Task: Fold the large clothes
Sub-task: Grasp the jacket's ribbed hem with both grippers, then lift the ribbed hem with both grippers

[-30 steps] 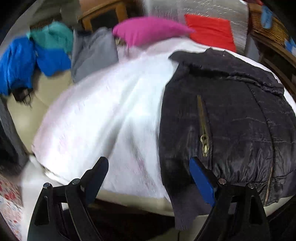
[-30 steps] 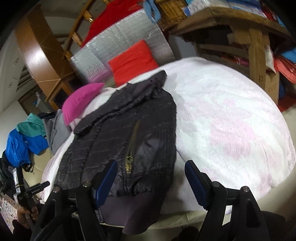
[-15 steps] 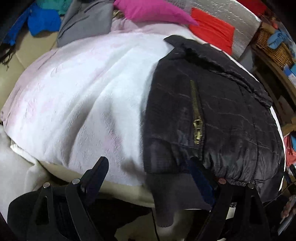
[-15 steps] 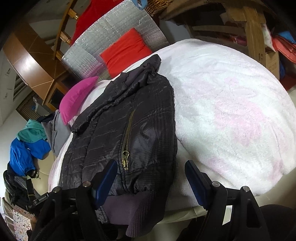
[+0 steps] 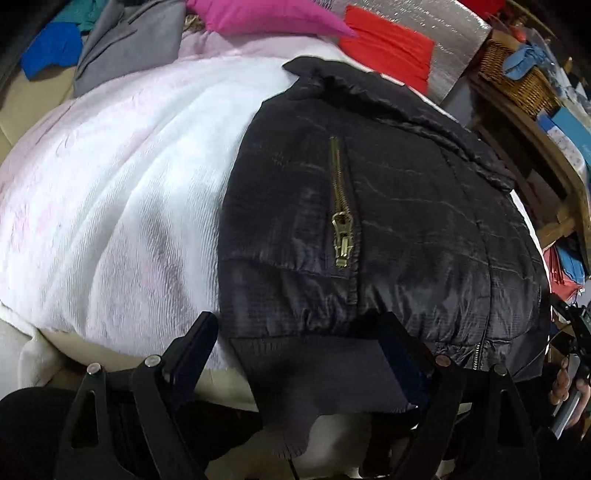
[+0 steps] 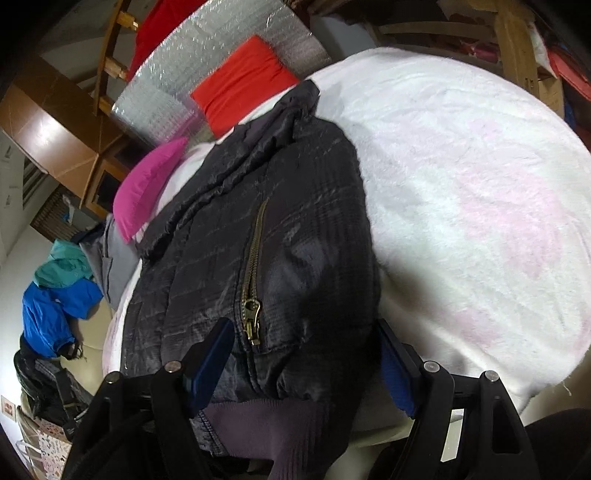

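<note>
A black quilted jacket [image 5: 406, 229] with a brass pocket zip [image 5: 341, 221] lies flat on a white and pink blanket [image 5: 110, 192] over the bed. Its ribbed hem [image 5: 317, 369] hangs over the near edge. My left gripper [image 5: 299, 343] is open, with the hem's left corner between its fingers [image 5: 197, 341]; the pads do not press it. In the right wrist view the jacket [image 6: 295, 221] fills the middle. My right gripper [image 6: 304, 354] is open around the jacket's right hem corner, beside the ribbed hem [image 6: 266, 424].
A pink pillow [image 5: 266, 16], a red pillow [image 5: 388, 48] and a silver foil mat [image 5: 443, 26] sit at the bed's head. Grey [image 5: 125, 44] and blue [image 6: 51, 314] clothes lie to the left. A wicker basket [image 5: 517, 77] and wooden shelving [image 6: 517, 59] stand on the right.
Both grippers have tipped down and come closer to the jacket's near hem. The hem now lies between each pair of fingers. Both stay open.
</note>
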The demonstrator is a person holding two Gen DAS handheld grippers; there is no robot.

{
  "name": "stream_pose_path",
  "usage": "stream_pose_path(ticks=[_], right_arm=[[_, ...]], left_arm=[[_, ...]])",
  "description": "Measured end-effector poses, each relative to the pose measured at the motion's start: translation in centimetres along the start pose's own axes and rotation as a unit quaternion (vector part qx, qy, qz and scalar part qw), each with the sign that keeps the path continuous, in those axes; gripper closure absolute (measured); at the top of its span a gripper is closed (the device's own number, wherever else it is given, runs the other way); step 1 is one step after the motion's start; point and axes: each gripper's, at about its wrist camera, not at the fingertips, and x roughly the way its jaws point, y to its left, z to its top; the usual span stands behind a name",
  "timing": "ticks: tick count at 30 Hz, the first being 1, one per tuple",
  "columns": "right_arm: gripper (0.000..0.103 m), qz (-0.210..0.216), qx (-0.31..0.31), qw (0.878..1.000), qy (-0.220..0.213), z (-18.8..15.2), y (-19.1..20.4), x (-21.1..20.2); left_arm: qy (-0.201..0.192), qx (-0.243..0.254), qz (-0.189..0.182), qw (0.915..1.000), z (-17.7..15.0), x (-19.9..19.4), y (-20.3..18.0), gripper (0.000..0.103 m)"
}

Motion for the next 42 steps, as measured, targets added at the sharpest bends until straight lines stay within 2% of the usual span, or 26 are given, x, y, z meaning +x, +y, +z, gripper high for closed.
stream_pose_path(ticks=[3,8,10,13,15,17,18,20,22,25,26,29,30,32,33,37,40,42], right_arm=[[0.023,-0.009,-0.025,0.999,0.020,-0.7,1.0,0.4],[0.023,0.025,-0.114,0.992,-0.052,-2.5,3.8,-3.7],[0.021,0.037,-0.173,0.976,-0.128,-4.0,5.4,-7.0],[0.013,0.042,-0.264,0.938,-0.222,-6.7,7.6,-11.0],[0.013,0.033,-0.307,0.917,-0.252,-7.9,8.7,-12.5],[0.013,0.037,-0.327,0.906,-0.264,-8.5,9.4,-13.2],[0.013,0.041,-0.326,0.906,-0.266,-8.7,9.5,-13.4],[0.013,0.055,-0.312,0.912,-0.260,-8.5,9.4,-13.5],[0.013,0.058,-0.290,0.924,-0.242,-8.0,8.9,-13.0],[0.013,0.034,-0.224,0.959,-0.170,-6.2,6.9,-10.3],[0.013,0.030,-0.181,0.973,-0.138,-5.3,5.7,-8.9],[0.013,0.020,-0.077,0.993,-0.086,-3.7,2.5,-6.0],[0.013,0.015,-0.057,0.995,-0.079,-3.3,1.9,-5.3],[0.013,0.004,-0.032,0.997,-0.071,-2.4,1.0,-4.0],[0.013,0.000,-0.026,0.997,-0.070,-2.0,0.9,-3.4],[0.014,-0.025,-0.021,0.998,-0.052,-1.1,0.7,-0.9],[0.025,-0.032,0.007,0.999,-0.015,-0.9,-0.3,1.2],[0.034,-0.020,-0.012,0.999,-0.023,-1.1,0.3,0.8]], left_arm=[[-0.022,0.009,-0.005,0.9997,0.0,-0.5,-0.2,0.017],[-0.018,0.013,0.010,0.9997,0.3,0.0,0.1,0.017],[-0.016,0.009,0.010,0.9998,0.3,0.2,0.4,0.017],[-0.019,0.009,0.010,0.9997,0.3,0.2,0.5,0.017],[-0.022,0.011,0.011,0.9996,0.1,0.1,0.6,0.017],[-0.022,0.010,0.012,0.9996,0.1,0.2,0.6,0.017],[-0.020,0.008,0.012,0.9997,0.1,0.2,0.6,0.017],[-0.018,0.006,0.012,0.9998,0.0,0.4,0.7,0.016],[-0.016,0.003,0.010,0.9998,-0.1,0.4,0.8,0.016],[-0.017,0.002,0.009,0.9998,0.0,0.6,0.9,0.016],[-0.018,0.001,0.008,0.9998,-0.1,0.6,0.8,0.016],[-0.023,0.006,0.002,0.9997,-0.2,0.4,0.7,0.016],[-0.026,0.009,-0.003,0.9996,-0.3,0.4,0.5,0.016],[-0.034,0.010,-0.007,0.9993,-0.3,0.2,0.4,0.027],[-0.036,0.009,-0.010,0.9993,-0.3,0.1,0.5,0.029],[-0.036,-0.006,-0.020,0.9991,-0.3,0.2,1.0,0.031],[-0.030,-0.010,-0.017,0.9994,-0.1,0.5,1.1,0.029],[-0.028,-0.014,-0.018,0.9993,0.0,0.6,1.2,0.029]])
